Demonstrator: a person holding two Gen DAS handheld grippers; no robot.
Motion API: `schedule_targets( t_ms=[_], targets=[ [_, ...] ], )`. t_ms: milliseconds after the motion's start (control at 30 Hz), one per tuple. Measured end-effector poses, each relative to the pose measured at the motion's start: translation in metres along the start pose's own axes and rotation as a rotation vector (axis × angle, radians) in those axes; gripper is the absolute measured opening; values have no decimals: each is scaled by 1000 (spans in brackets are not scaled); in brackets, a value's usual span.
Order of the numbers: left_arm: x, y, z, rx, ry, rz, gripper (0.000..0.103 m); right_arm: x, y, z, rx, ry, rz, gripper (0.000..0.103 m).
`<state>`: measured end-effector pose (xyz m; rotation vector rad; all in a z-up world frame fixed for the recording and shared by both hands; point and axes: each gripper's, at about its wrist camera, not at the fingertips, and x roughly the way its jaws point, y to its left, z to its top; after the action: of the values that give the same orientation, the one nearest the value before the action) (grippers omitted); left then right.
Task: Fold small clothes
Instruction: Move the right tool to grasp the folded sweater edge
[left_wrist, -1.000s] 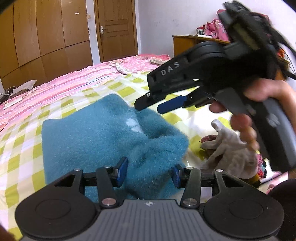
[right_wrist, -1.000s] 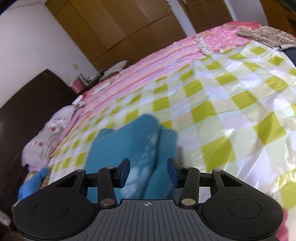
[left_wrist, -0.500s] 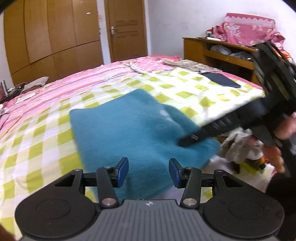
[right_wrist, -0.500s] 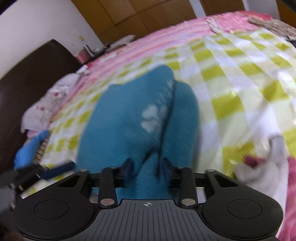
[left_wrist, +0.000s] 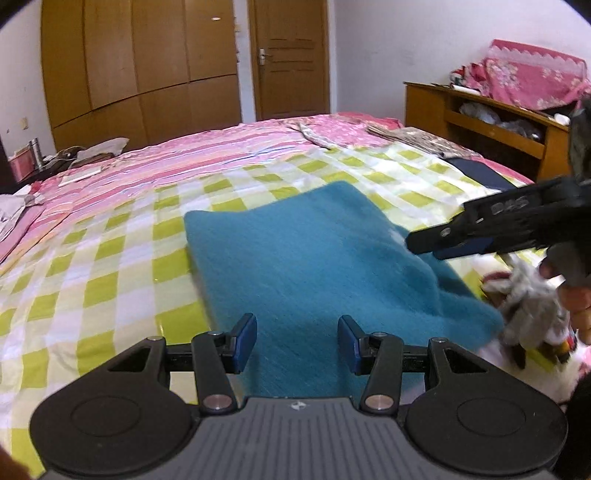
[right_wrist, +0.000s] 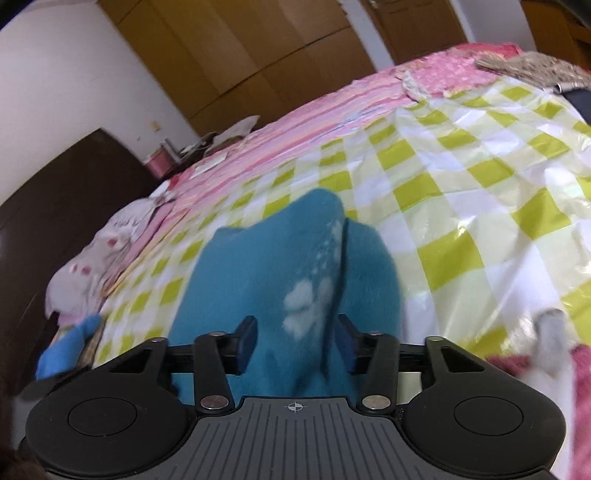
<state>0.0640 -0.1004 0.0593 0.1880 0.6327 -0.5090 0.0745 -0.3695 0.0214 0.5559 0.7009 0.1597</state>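
Both tongs apart, nothing clamped: left tongs (left_wrist: 297, 341) hover over the teal cloth (left_wrist: 314, 258), right tongs (right_wrist: 297, 341) have just been opening around its fold, pads clear of it.

My cloth lies folded on the checked sheet (left_wrist: 110, 258) of the bed; released, its fluffy top layer could spring open, or my tongs could snag and drag it toward the pile of clothes (left_wrist: 528, 306).

Black ribbed tongs (left_wrist: 297, 341), blue pads (left_wrist: 245, 341), silver screws, round side discs, white lettering
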Motion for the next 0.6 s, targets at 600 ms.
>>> schedule_targets(
  t_ms=[600],
  targets=[
    [30,-16,27,6,-24,-4,56,-3,-37,6,172,-137,56,20]
  ],
)
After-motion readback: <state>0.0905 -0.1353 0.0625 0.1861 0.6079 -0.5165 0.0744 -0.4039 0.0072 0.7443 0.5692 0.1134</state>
